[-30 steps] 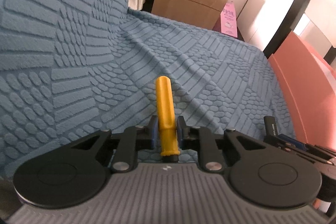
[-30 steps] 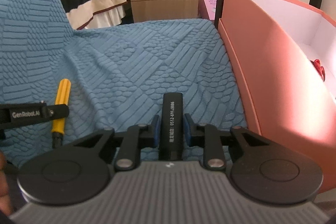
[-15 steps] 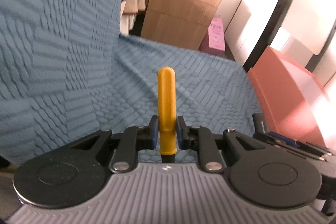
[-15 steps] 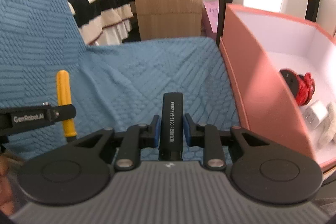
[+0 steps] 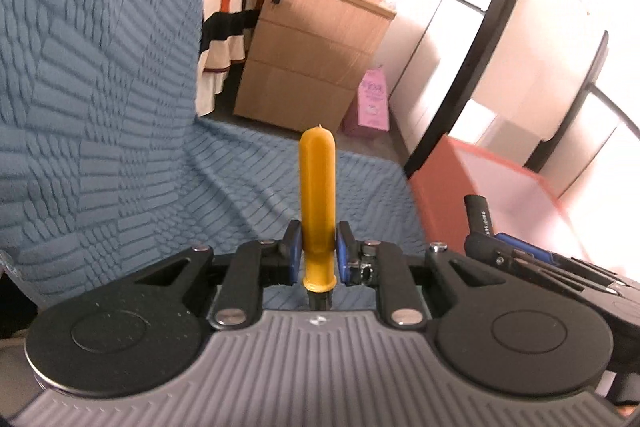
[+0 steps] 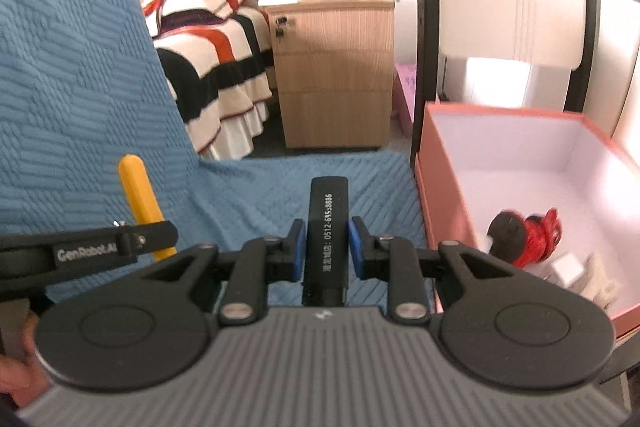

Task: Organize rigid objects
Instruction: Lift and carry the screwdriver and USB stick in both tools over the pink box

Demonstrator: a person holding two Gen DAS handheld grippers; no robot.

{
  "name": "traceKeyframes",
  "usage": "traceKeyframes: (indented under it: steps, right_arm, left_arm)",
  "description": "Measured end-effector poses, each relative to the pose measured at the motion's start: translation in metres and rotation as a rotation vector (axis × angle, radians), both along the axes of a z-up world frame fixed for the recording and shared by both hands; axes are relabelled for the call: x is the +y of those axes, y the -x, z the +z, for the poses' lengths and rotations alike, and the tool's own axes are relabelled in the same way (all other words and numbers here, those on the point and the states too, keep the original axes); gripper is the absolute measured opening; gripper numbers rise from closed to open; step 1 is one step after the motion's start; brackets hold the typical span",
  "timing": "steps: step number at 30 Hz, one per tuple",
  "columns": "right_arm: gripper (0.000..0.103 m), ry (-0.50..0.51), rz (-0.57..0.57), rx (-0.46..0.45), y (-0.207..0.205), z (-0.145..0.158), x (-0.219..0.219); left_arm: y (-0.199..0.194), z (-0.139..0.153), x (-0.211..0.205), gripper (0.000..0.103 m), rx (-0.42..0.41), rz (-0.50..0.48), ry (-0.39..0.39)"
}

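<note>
My left gripper (image 5: 318, 253) is shut on a yellow screwdriver handle (image 5: 317, 195) that points forward and up, held above the blue quilted sofa seat (image 5: 248, 179). My right gripper (image 6: 327, 251) is shut on a black bar with white printed digits (image 6: 328, 223). In the right wrist view the yellow handle (image 6: 140, 195) and the left gripper's finger (image 6: 120, 247) show at the left. In the left wrist view the black bar (image 5: 478, 215) shows at the right. An open salmon box (image 6: 440, 211) with a white inside stands right of the seat.
Inside the box lie a red and black spool (image 6: 528, 235) and small white items (image 6: 576, 273). A wooden drawer cabinet (image 6: 336, 71) and a striped bed (image 6: 208, 63) stand beyond the sofa. Black chair frame bars (image 6: 420, 27) rise behind the box. A pink bag (image 5: 372, 103) sits on the floor.
Both grippers have risen with their objects still held, and tilted up. The box's inside and the room behind have come into view.
</note>
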State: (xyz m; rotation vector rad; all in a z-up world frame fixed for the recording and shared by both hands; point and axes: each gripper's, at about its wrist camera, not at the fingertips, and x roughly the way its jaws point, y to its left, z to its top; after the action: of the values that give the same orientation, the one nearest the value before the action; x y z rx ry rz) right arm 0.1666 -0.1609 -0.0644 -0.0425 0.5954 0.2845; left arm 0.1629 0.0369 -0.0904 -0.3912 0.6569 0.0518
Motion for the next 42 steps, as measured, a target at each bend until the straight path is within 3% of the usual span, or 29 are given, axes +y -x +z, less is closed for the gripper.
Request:
traceKeyframes:
  steps: [14, 26, 34, 42]
  right_arm:
    - [0.026, -0.019, -0.002, -0.078, 0.006, 0.058, -0.027]
    - [0.026, -0.036, -0.054, -0.126, -0.002, 0.089, -0.070]
    - [0.026, -0.020, -0.119, -0.163, -0.008, 0.100, -0.105]
    - [0.026, -0.021, -0.175, -0.163, -0.016, 0.099, -0.144]
  left_arm:
    - [-0.005, 0.070, -0.030, 0.021, -0.079, -0.057, 0.044]
    - [-0.038, 0.116, -0.086, 0.021, -0.123, -0.159, 0.040]
    - [-0.063, 0.134, -0.138, 0.021, -0.139, -0.234, 0.030]
    - [-0.090, 0.134, -0.190, 0.021, -0.122, -0.309, 0.011]
